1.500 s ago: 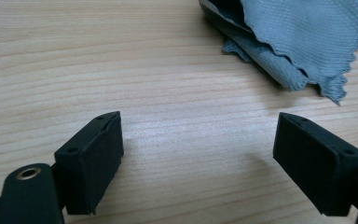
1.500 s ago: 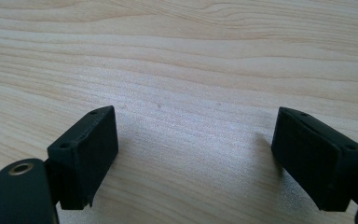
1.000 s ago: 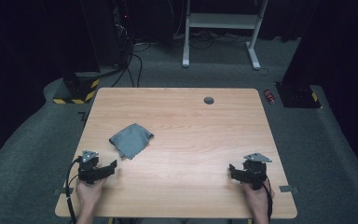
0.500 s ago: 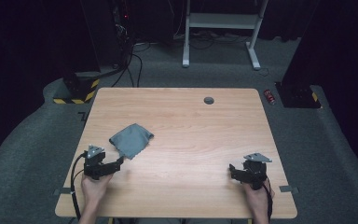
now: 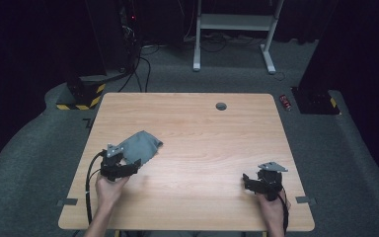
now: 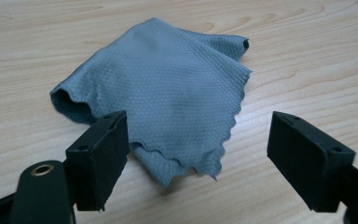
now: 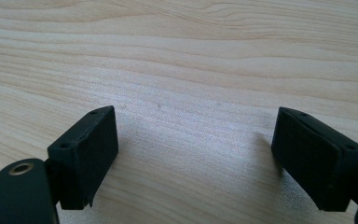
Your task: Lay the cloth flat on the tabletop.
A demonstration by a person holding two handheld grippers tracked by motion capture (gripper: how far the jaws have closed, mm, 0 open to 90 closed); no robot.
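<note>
Dark floor and black equipment surround a pale wooden table [image 5: 197, 128], whose 4 edges all show in the high view. Most of the tabletop is bare, with wide open room across the middle and far half; a small dark round hole [image 5: 221, 105] sits near the far edge, well apart from everything else.

On the near left part of the table lies a grey cloth [image 5: 140, 147], loosely folded and rumpled. It is well inside the left edge and has bare wood on every side. The left gripper [image 5: 128, 165] is just at the cloth's near edge, held by a hand [image 5: 109, 190] that comes in from the bottom. The right gripper [image 5: 249, 181] is near the right front corner, well apart from the cloth, over bare wood and close to the near edge.

From the left gripper view, the cloth [image 6: 168, 93] has a zigzag cut edge, a dotted weave and a fold opening at its left side. This gripper's [image 6: 196, 149] 2 jaws stand spread wide, with the cloth's near corner lying between them; neither jaw visibly presses it. In the right gripper view, that gripper's [image 7: 193, 149] 2 jaws are also spread wide, low over plain wood grain with nothing between them.
</note>
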